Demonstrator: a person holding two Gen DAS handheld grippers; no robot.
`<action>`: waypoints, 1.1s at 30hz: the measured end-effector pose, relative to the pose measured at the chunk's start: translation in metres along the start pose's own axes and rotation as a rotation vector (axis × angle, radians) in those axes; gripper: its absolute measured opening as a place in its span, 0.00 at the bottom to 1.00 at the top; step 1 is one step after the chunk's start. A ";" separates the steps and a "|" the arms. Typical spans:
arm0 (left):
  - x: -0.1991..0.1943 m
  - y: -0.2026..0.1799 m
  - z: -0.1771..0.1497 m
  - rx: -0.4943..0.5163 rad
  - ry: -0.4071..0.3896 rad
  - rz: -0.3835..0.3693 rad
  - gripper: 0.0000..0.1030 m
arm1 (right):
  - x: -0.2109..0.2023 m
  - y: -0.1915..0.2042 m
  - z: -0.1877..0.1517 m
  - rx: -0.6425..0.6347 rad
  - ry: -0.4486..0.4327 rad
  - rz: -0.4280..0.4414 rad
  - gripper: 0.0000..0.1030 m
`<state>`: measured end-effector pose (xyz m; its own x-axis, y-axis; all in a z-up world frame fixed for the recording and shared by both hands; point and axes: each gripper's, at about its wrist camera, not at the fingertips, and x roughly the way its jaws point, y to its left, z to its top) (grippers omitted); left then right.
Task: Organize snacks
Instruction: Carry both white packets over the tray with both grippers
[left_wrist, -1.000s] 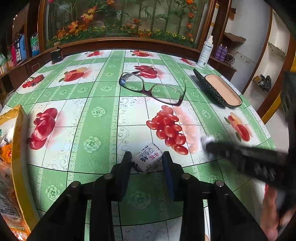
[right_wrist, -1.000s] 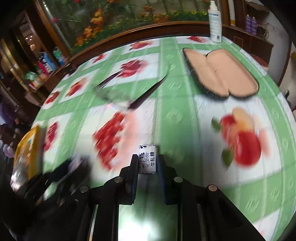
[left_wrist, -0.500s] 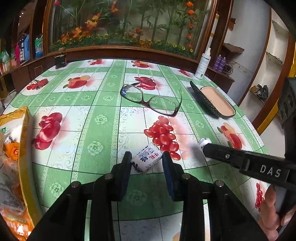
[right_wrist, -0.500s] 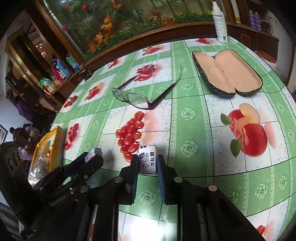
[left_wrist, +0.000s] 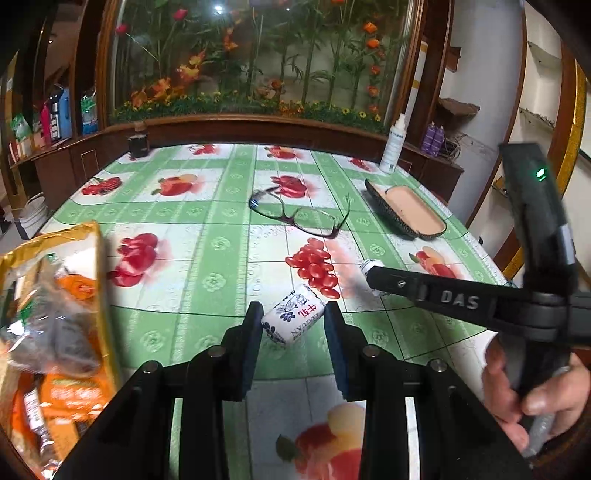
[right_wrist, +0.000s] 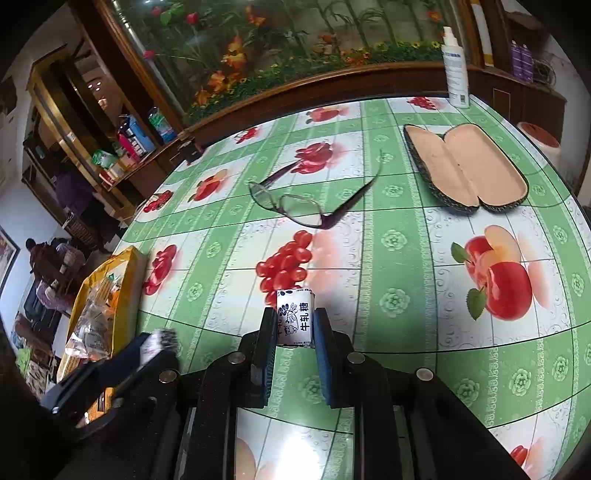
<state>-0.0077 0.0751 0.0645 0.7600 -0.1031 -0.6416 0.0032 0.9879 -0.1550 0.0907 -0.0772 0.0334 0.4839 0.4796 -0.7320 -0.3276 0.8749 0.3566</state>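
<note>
Left wrist view: I have left claw (left_wrist: 293, 323) clamped on nougat candy (left_wrist: 294, 318), long axis skewed across pads. Right claw (right_wrist: 295, 325) grips second candy (right_wrist: 294, 316), upright. Yellow snack bag (left_wrist: 51, 328) lies left of both candies; left claw nearer.

A round worktop (left_wrist: 207, 258) under a glossy green-and-white fruit-print cloth fills the room's middle. Behind it a dark wooden-framed glass panel (left_wrist: 258, 55) shows bamboo and orange flowers. Dark wooden shelves (right_wrist: 74, 122) stand left; a white wall (left_wrist: 480, 74) stands right.
</note>
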 end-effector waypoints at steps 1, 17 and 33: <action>-0.008 0.003 0.000 -0.003 -0.012 0.007 0.32 | -0.001 0.001 0.000 -0.004 -0.002 0.004 0.20; -0.097 0.109 -0.038 -0.174 -0.095 0.193 0.32 | -0.003 0.083 -0.034 -0.130 0.029 0.205 0.21; -0.108 0.146 -0.081 -0.170 -0.089 0.365 0.32 | 0.033 0.201 -0.099 -0.361 0.110 0.287 0.21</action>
<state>-0.1422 0.2212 0.0506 0.7446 0.2685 -0.6111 -0.3787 0.9239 -0.0555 -0.0398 0.1074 0.0236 0.2505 0.6715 -0.6974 -0.7062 0.6195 0.3428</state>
